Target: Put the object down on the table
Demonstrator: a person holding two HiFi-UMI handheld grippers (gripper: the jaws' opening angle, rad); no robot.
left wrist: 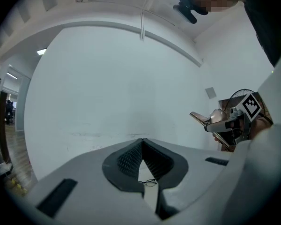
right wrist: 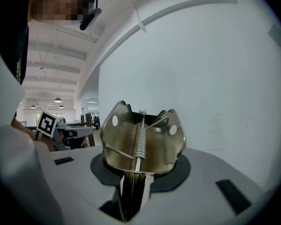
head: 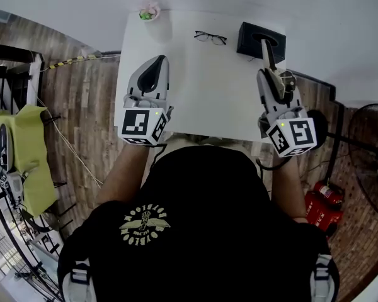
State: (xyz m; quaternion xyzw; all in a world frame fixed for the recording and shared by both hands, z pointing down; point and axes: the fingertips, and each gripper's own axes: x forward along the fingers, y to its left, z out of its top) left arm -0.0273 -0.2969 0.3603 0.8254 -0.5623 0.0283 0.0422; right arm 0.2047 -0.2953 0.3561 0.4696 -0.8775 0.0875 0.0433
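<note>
Holding a metal spring clip (right wrist: 143, 135) in my right gripper (head: 269, 70), I have its jaws pressed narrowly on the clip's flat handle end. The wide sprung mouth of the clip stands up past the fingertips. In the right gripper view a coil spring runs down the middle of the clip, and each of its brass-coloured wings has a round hole. From the head view the clip points away from me and lies across a black box (head: 249, 39) at the far right of the white surface (head: 201, 93). It is in my grip, not set down. I cannot tell how high it hangs over the box.

My left gripper (head: 159, 60) is over the left part of the surface, well apart from the right one. Its jaws are together at the tips, with nothing between them. In the left gripper view a small gap below the ribbed pads shows only the surface and a pair of glasses (left wrist: 150, 182) lying on it. In the head view the glasses lie near the far edge, between the two grippers and just left of the black box. A small pink and green thing (head: 148, 12) sits at the far left corner of the surface. Both grippers point toward a plain white wall (left wrist: 122, 88).
</note>
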